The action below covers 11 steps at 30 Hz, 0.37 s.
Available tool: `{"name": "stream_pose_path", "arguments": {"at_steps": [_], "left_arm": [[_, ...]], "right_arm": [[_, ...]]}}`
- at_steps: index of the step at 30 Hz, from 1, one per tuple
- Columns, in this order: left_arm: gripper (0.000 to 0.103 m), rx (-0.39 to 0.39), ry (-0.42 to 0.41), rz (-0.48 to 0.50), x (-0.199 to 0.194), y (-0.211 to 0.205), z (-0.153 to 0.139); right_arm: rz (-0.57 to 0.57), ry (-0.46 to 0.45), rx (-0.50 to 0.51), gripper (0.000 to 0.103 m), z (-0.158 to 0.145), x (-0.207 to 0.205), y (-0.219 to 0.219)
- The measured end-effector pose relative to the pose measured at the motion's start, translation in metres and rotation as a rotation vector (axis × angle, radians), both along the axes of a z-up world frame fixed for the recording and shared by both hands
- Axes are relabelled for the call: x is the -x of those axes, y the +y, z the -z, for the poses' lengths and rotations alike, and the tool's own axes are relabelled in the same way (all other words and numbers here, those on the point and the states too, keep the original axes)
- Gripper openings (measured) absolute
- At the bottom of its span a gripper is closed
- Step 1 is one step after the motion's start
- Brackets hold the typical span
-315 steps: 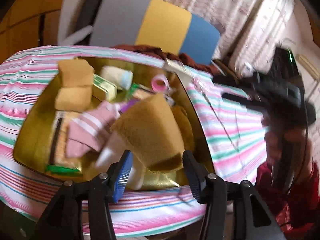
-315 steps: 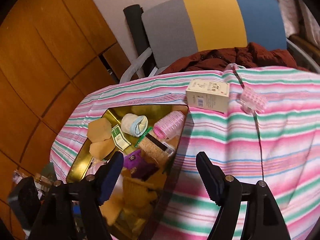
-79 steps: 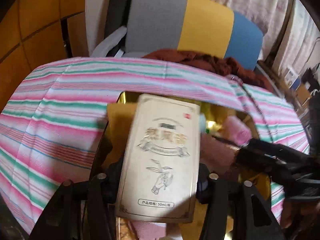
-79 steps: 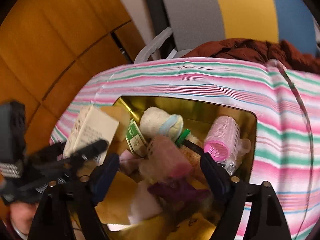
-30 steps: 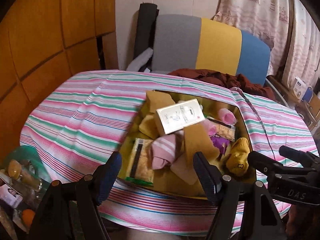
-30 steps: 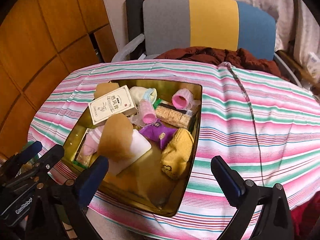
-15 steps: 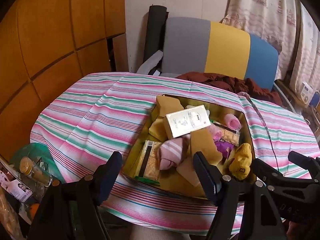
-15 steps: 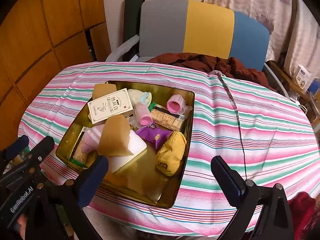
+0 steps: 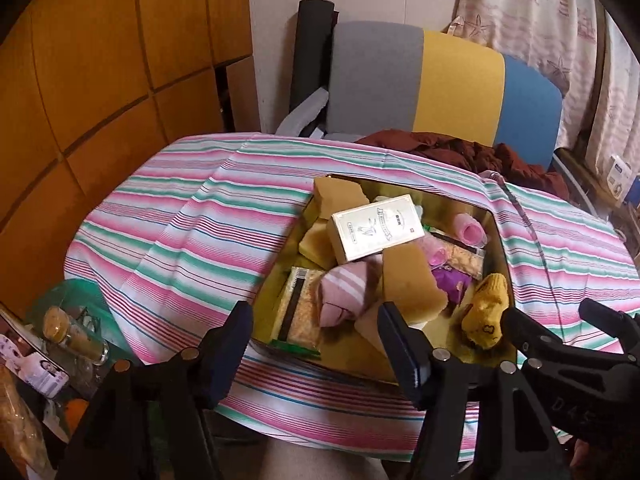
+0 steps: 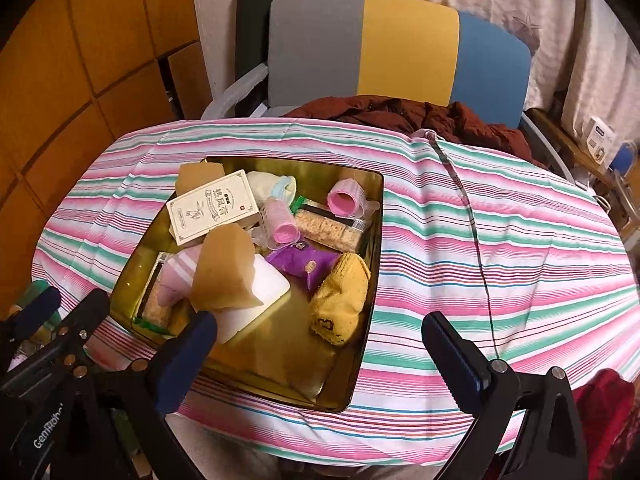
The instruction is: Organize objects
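Nearest, the left gripper [image 9: 316, 344] and right gripper [image 10: 316, 350] are held above the bench [image 10: 500, 240], both released and empty; the left fingers [image 9: 236, 340], padded in blue, have just been closing on nothing. Beyond them a shiny gold tin [image 10: 360, 364], rectangular, is set on the striped cloth. Inside, a knitted yellow sock [image 10: 340, 300], porous tan sponges [image 10: 224, 272], a ribbed pink roller [image 10: 344, 198] and a flat cream box [image 10: 212, 206] are piled. Farthest, a padded chair [image 10: 400, 48] is seen.
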<state>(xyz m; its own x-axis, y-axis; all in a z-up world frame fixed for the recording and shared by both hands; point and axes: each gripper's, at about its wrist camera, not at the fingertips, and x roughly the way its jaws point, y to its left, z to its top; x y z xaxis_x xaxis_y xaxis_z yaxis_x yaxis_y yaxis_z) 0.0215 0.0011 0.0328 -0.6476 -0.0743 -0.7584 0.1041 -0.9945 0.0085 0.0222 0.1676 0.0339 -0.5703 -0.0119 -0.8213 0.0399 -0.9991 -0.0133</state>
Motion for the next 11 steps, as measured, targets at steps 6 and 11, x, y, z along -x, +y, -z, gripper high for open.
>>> {"name": "stream_pose_path", "arguments": {"at_steps": [6, 11], "left_arm": [[0.057, -0.003, -0.001, -0.01, -0.0004, -0.0016, 0.0016], [0.056, 0.007, -0.011, -0.019, 0.0018, -0.0012, 0.0064]], "right_arm": [[0.004, -0.015, 0.005, 0.103, 0.0043, 0.002, 0.0022], [0.008, -0.018, 0.007, 0.103, 0.0057, 0.0022, 0.0044]]}}
